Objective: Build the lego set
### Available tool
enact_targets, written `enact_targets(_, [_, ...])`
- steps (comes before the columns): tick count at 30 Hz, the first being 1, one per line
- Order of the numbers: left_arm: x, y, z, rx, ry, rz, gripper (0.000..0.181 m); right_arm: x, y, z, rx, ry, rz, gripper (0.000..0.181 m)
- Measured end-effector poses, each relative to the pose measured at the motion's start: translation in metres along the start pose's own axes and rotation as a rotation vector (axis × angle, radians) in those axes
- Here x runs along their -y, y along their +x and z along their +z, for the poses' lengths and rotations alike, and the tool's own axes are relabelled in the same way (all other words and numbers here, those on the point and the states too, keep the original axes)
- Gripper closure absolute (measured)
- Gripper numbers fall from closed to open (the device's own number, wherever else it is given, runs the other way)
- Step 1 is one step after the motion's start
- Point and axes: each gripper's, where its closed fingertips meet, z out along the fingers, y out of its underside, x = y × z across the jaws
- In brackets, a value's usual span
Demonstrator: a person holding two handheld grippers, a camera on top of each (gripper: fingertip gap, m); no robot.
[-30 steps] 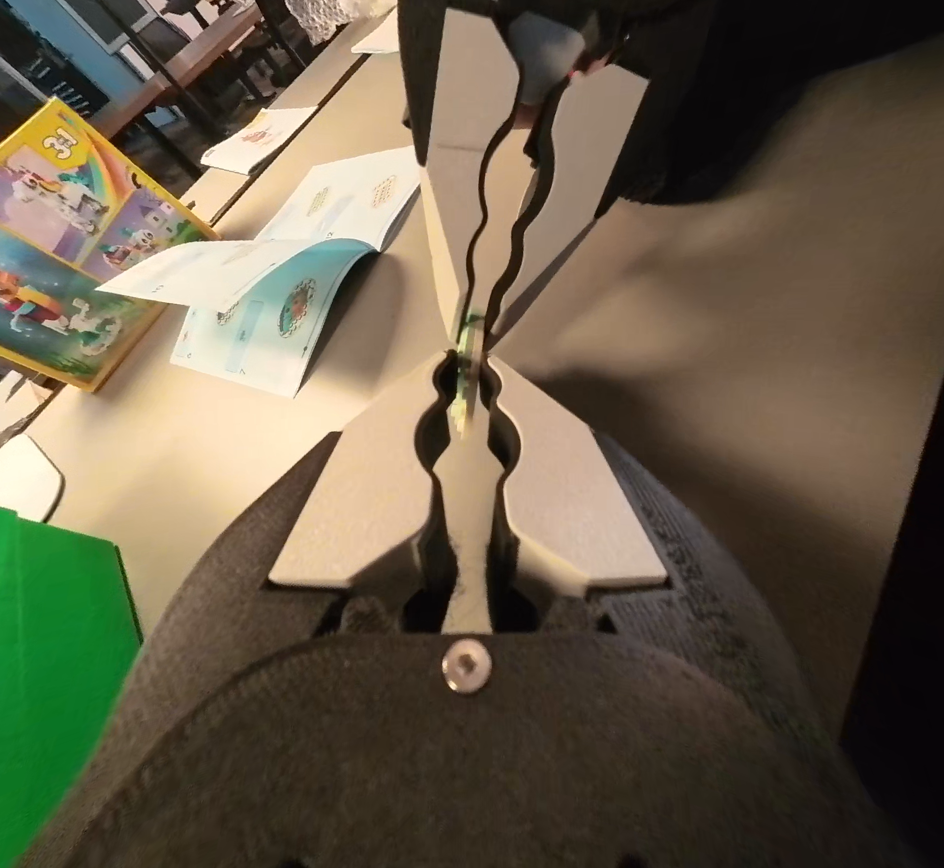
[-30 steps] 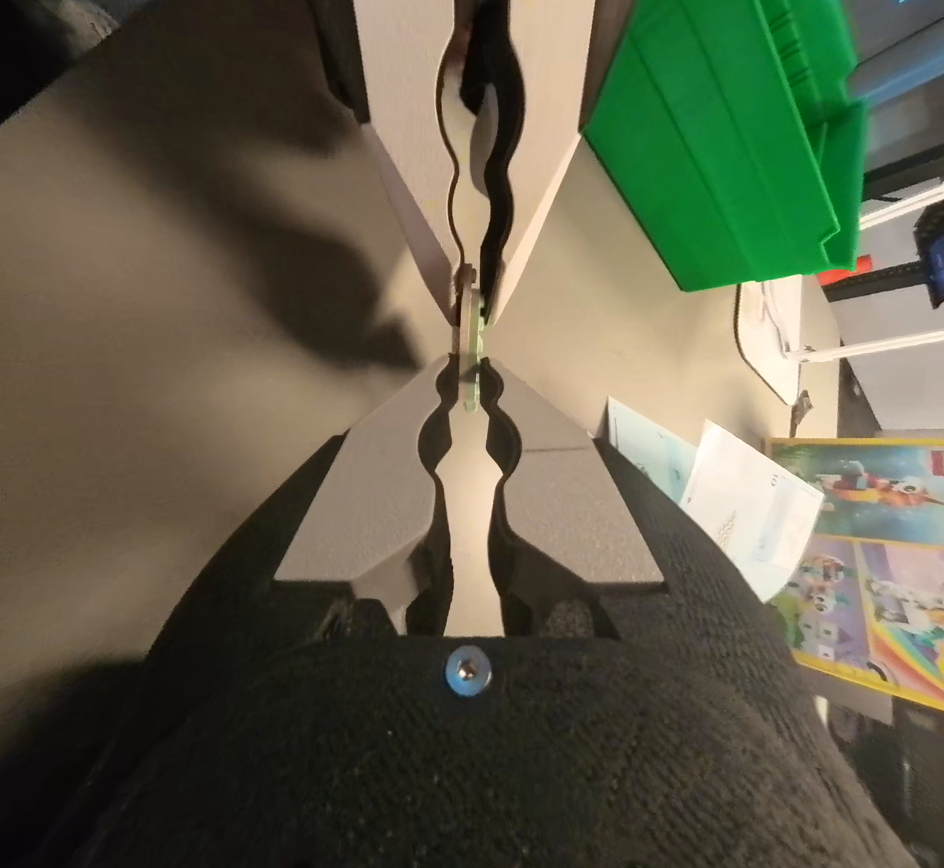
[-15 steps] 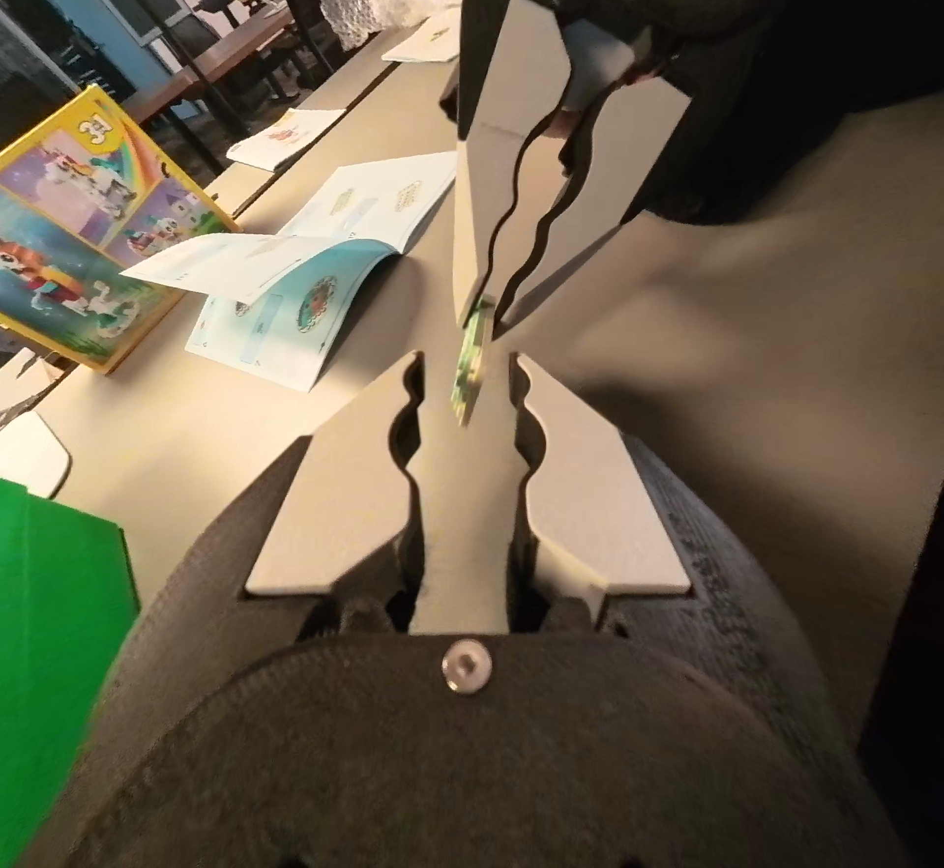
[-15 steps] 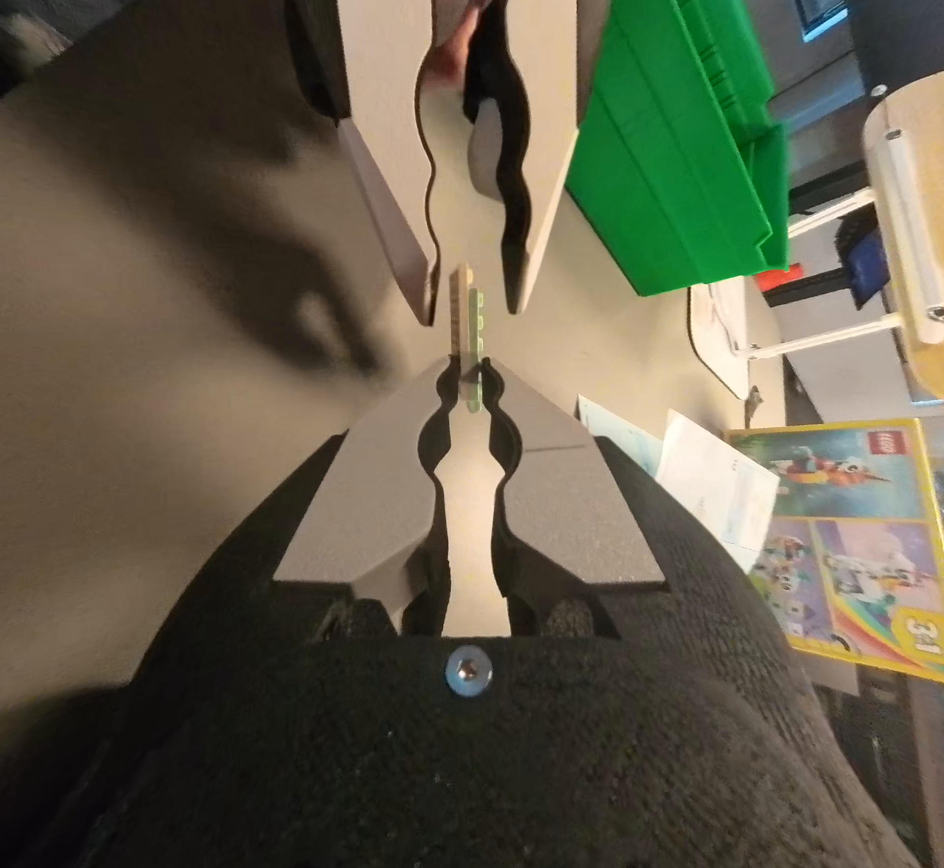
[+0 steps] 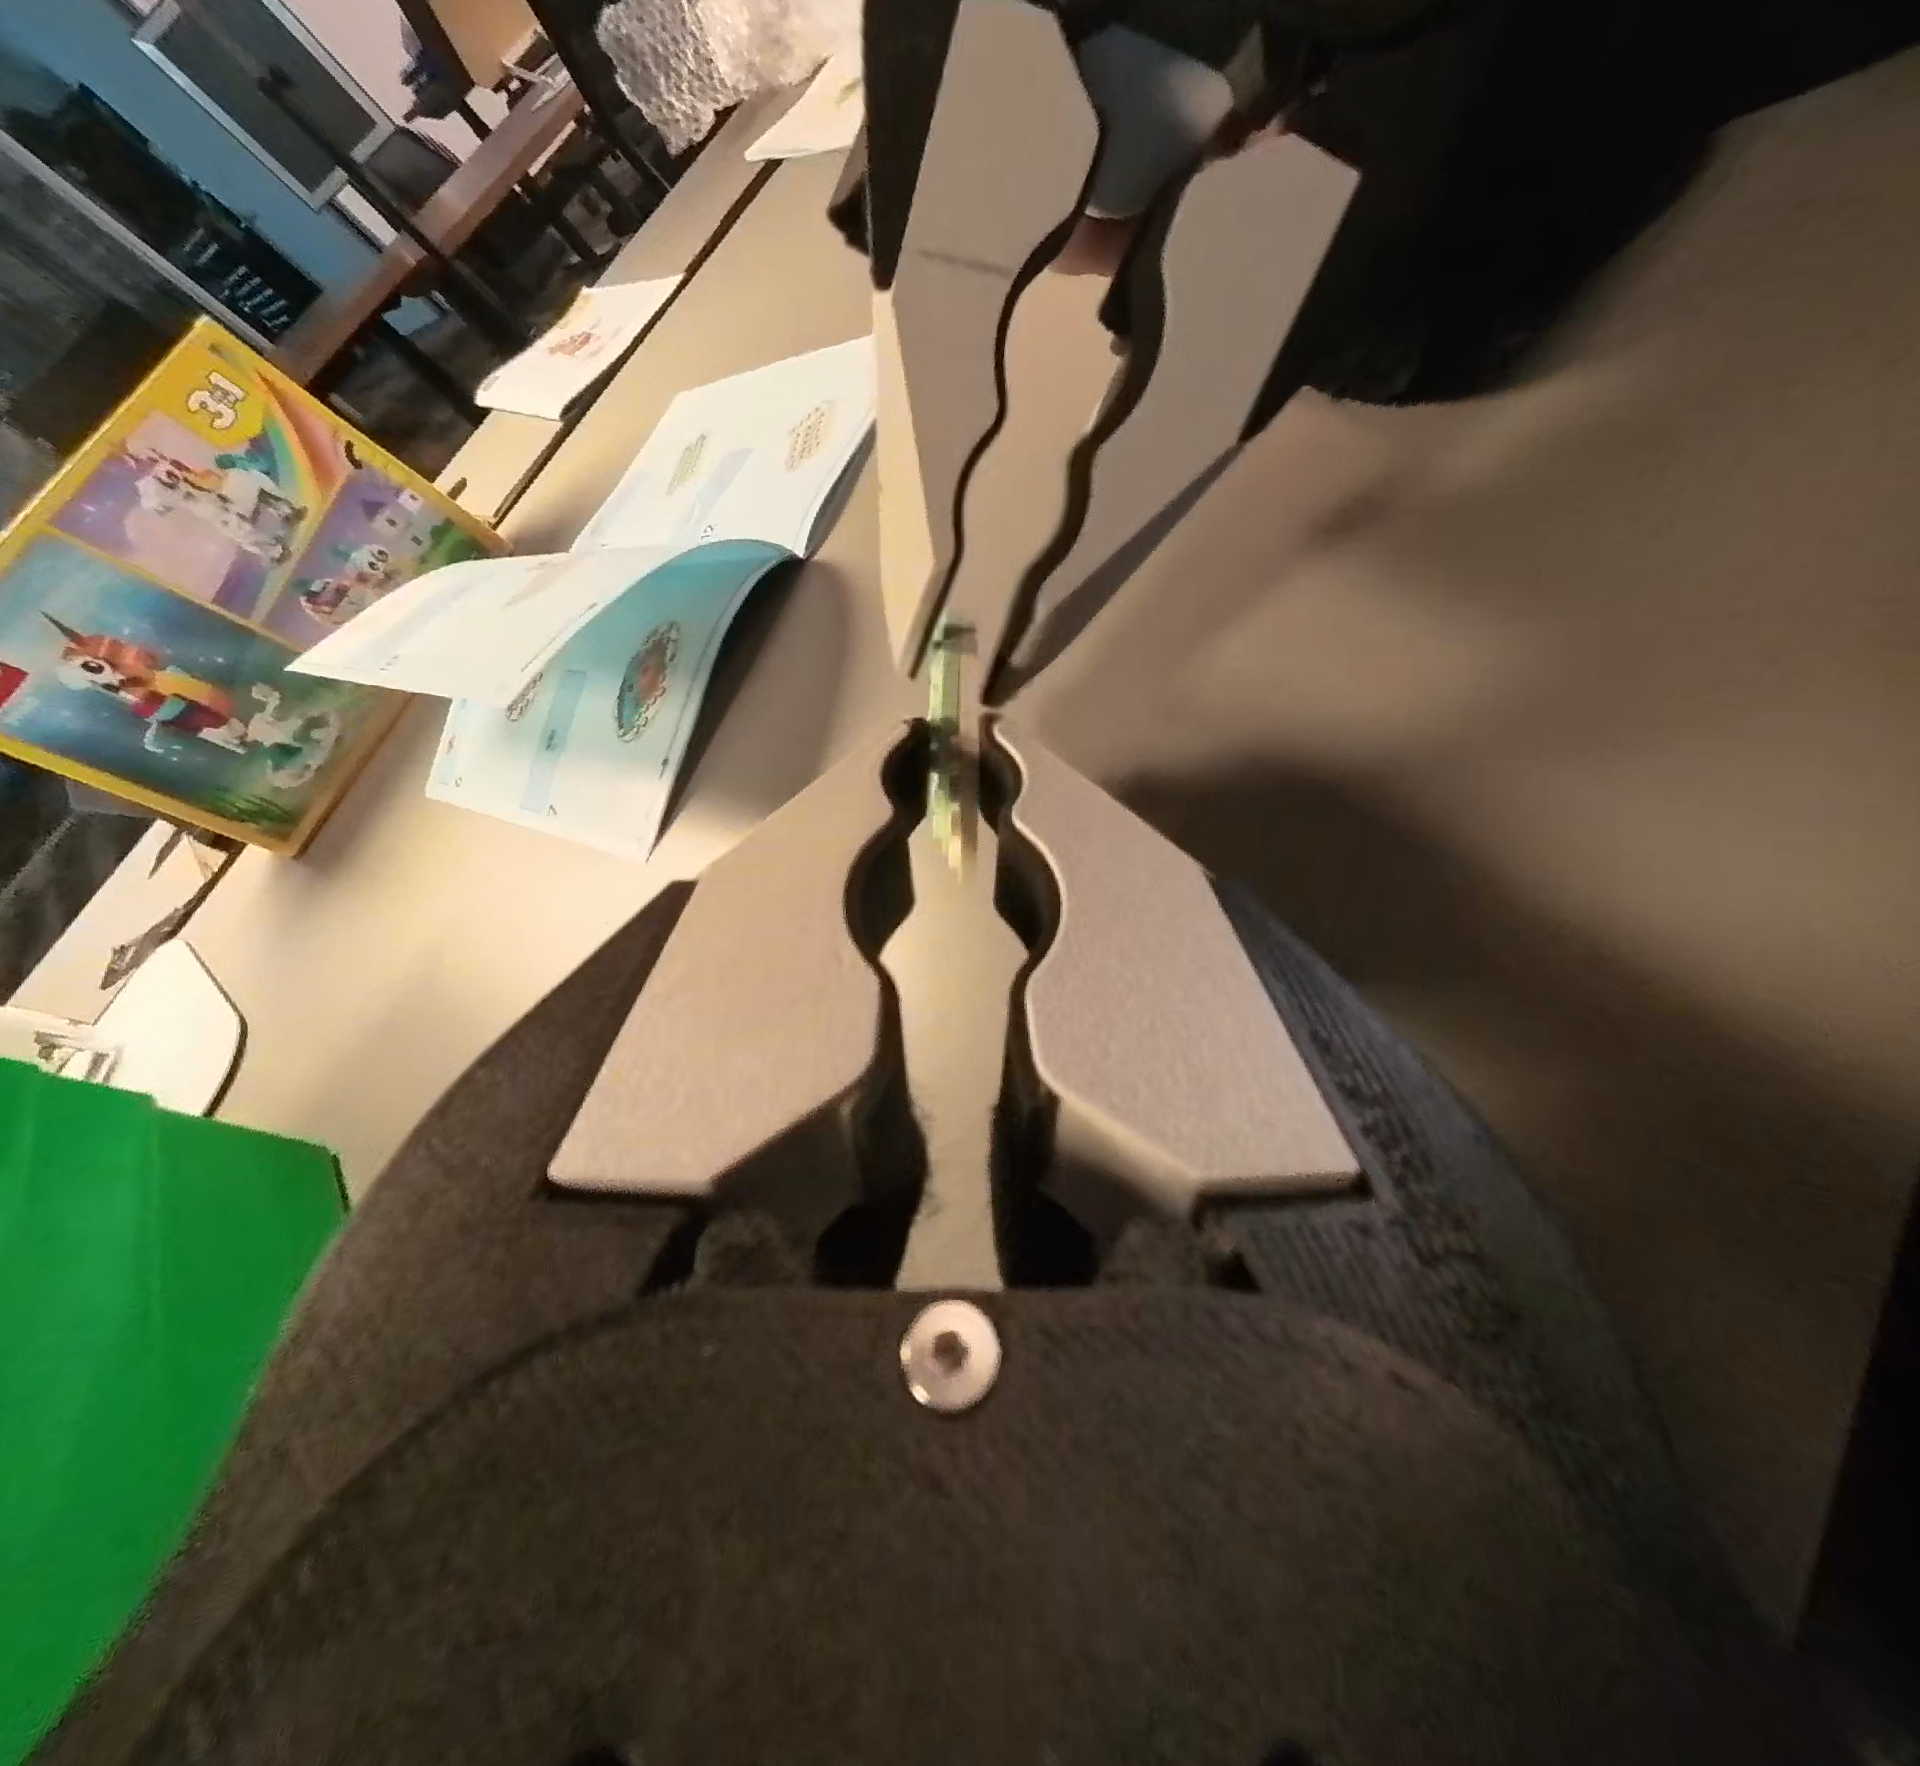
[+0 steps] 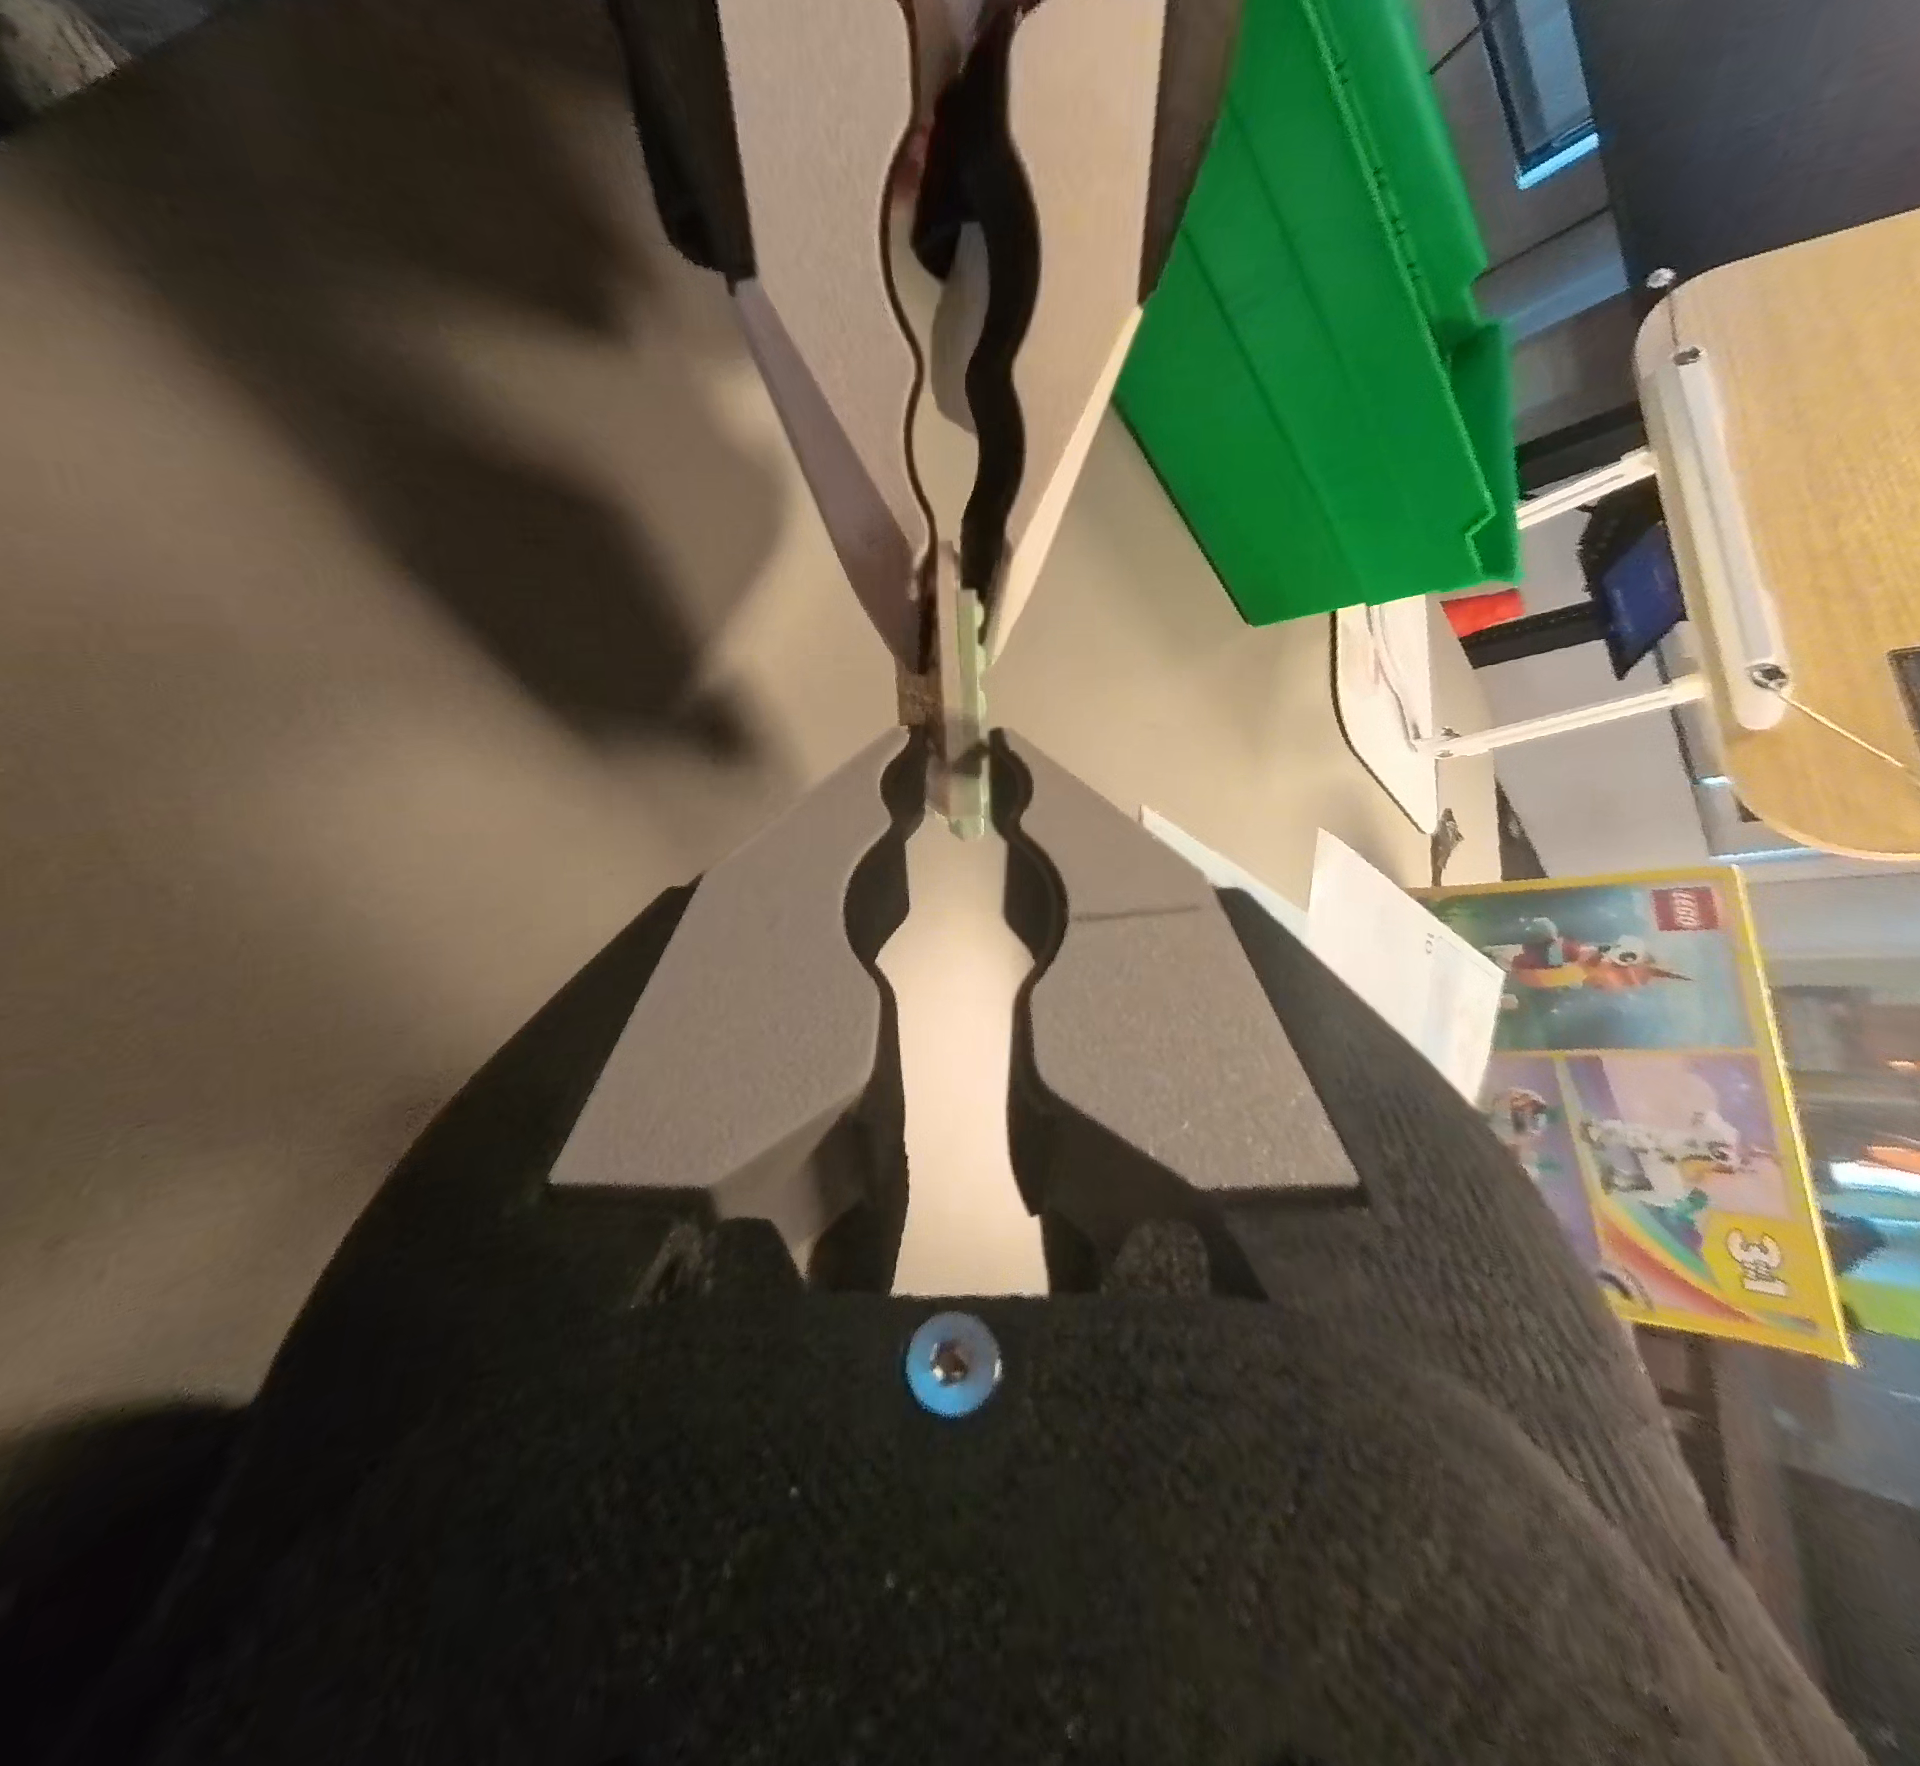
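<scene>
A thin light-green lego plate (image 5: 948, 760) is held edge-on above the beige table (image 5: 1507, 677), gripped from both ends. My left gripper (image 5: 951, 729) is shut on its near end. My right gripper (image 5: 951, 667) comes in from the top of that view, tip to tip with the left, and is shut on the far end. In the right wrist view my right gripper (image 6: 948, 745) is shut on the green plate (image 6: 971, 677). A tan piece (image 6: 940, 646) lies flat against the plate. The left gripper (image 6: 951, 651) clamps both from above.
An open pale-blue instruction booklet (image 5: 623, 667) and a yellow lego box (image 5: 177, 594) lie on the table to the left. The box also shows in the right wrist view (image 6: 1621, 1093). A green bin (image 5: 125, 1353) (image 6: 1330, 314) stands nearby. Bubble wrap (image 5: 717, 23) lies at the far end. Less than 4 cm separates the two grippers' tips.
One second ago both grippers held the plate. Half a second ago my left gripper was open and drawn back. It has now closed on the plate again. The right gripper stayed shut.
</scene>
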Motion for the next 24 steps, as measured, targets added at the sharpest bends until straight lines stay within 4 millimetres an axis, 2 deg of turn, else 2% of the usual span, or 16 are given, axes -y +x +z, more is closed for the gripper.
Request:
enact_targets(1, [0.0, -0.001, 0.0, 0.001, 0.0, -0.005, 0.173, 0.001, 0.0, 0.0, -0.004, 0.004, -0.004, 0.164])
enact_targets(3, [0.001, 0.0, 0.002, -0.003, -0.003, -0.004, 0.174, 0.001, -0.002, 0.003, 0.004, -0.005, 0.002, 0.16])
enact_targets(6, [-0.001, 0.002, 0.004, -0.005, -0.031, 0.036, 0.174, -0.002, -0.002, 0.004, -0.005, -0.022, -0.018, 0.172])
enact_targets(11, [0.004, 0.001, 0.008, 0.032, -0.004, 0.001, 0.171, -0.006, -0.003, 0.002, 0.011, -0.031, 0.051, 0.175])
enact_targets(12, [0.006, -0.002, 0.007, 0.051, 0.019, -0.034, 0.169, -0.004, 0.0, 0.0, -0.01, -0.012, 0.059, 0.175])
enact_targets(14, [0.007, -0.008, 0.005, 0.074, 0.032, -0.08, 0.146, 0.0, 0.006, -0.005, -0.05, 0.048, 0.076, 0.175])
enact_targets(16, [0.004, -0.012, 0.003, 0.083, 0.019, -0.076, 0.143, 0.006, 0.008, -0.008, -0.071, 0.105, 0.071, 0.175])
enact_targets(17, [0.005, -0.012, 0.003, 0.076, 0.021, -0.052, 0.146, 0.008, 0.008, -0.01, -0.071, 0.134, 0.072, 0.175])
enact_targets(20, [0.009, -0.007, 0.001, 0.048, 0.032, 0.031, 0.169, 0.013, 0.007, -0.013, -0.058, 0.192, 0.079, 0.175])
enact_targets(24, [0.008, -0.006, 0.004, 0.031, -0.013, 0.073, 0.173, 0.011, 0.01, -0.015, -0.072, 0.189, 0.088, 0.172])
